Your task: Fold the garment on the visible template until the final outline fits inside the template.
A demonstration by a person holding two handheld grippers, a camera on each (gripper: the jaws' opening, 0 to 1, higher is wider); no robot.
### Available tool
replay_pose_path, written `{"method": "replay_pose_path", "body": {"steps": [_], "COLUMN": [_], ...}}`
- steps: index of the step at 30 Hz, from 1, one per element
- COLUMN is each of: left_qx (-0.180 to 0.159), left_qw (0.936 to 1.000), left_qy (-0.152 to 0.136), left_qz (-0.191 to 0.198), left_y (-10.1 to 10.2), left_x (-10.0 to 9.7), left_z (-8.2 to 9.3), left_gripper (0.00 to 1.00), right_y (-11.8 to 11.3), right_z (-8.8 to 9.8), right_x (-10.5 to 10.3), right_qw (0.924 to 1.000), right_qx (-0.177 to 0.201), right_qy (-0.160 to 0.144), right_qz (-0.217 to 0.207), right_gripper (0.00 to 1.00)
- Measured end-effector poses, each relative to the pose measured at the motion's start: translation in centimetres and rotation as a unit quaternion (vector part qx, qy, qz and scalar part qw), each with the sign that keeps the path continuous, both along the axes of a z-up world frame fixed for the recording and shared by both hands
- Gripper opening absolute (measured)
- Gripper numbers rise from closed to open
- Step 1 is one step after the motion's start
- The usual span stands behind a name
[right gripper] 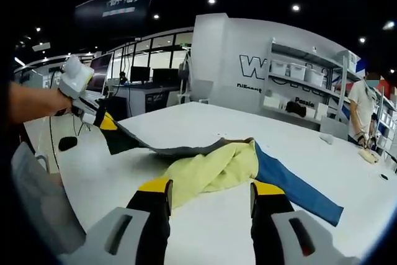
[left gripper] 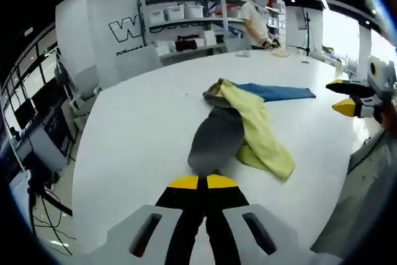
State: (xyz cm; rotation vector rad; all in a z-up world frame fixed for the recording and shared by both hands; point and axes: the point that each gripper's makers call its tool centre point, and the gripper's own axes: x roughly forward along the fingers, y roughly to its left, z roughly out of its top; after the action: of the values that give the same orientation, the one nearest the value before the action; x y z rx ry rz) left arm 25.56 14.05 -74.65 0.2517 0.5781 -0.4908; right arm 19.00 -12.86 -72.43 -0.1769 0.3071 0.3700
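A garment [left gripper: 254,130] with grey, yellow and blue parts lies crumpled on the white table [left gripper: 142,128]. My left gripper [left gripper: 202,182] is shut on the end of its grey part, which is lifted and stretched off the table towards the gripper. In the right gripper view the left gripper [right gripper: 105,122] shows at the left with a hand on it, pulling the grey part of the garment [right gripper: 217,167] taut. My right gripper [right gripper: 211,188] stands open just short of the yellow part, with nothing between its jaws. It also shows open at the right edge of the left gripper view [left gripper: 345,97].
A person [left gripper: 255,22] stands at the far end of the table beside shelves [left gripper: 186,23] with white boxes. Chairs and desks with monitors [left gripper: 25,113] line the left side. The table's edge [left gripper: 347,172] runs close on the right.
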Motion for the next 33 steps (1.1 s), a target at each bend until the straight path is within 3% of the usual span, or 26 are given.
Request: {"method": "replay_pose_path", "body": {"steps": [2,7,10,14,22,23,27,30,33], "left_qx": [-0.011,-0.024,-0.050,-0.103,-0.152,-0.151,-0.094,-0.121,-0.116], "left_qw": [0.9996,0.9986,0.9969,0.9911,0.9805,0.9804,0.9865,0.9811,0.9784], "left_qy": [0.001,0.009,0.019,0.044,0.063,0.065,0.055,0.068,0.082], "left_qz": [0.025,0.047,0.058,0.072,0.108,0.109,0.122,0.135,0.150], "left_y": [1.8,3.9,4.4,5.0,7.7,8.0,9.7,10.1,11.2], "left_x": [1.5,3.3,4.1,5.3,8.6,8.9,10.0,10.9,11.8], "left_z": [0.6,0.8,0.9,0.9,1.4,1.4,1.2,0.9,-0.2], "left_gripper": [0.00,0.00,0.00,0.00,0.00,0.00,0.00,0.00,0.00], "right_y": [-0.1,-0.4,-0.5,-0.6,-0.9,-0.9,-1.1,-1.3,-1.4], "right_z": [-0.1,-0.3,-0.5,-0.7,-1.3,-1.4,-1.7,-2.0,-2.2], "right_x": [0.0,0.0,0.0,0.1,0.0,0.1,0.1,0.1,0.1], "right_qw": [1.0000,0.9999,0.9999,0.9998,0.9995,0.9994,0.9992,0.9990,0.9987], "right_qx": [-0.001,-0.004,-0.007,-0.011,-0.019,-0.020,-0.023,-0.026,-0.029], "right_qy": [0.002,0.005,0.008,0.012,0.021,0.022,0.027,0.032,0.035], "right_qz": [-0.002,-0.007,-0.009,-0.011,-0.015,-0.015,-0.018,-0.019,-0.021], "right_gripper": [0.50,0.50,0.50,0.50,0.49,0.49,0.49,0.49,0.49]}}
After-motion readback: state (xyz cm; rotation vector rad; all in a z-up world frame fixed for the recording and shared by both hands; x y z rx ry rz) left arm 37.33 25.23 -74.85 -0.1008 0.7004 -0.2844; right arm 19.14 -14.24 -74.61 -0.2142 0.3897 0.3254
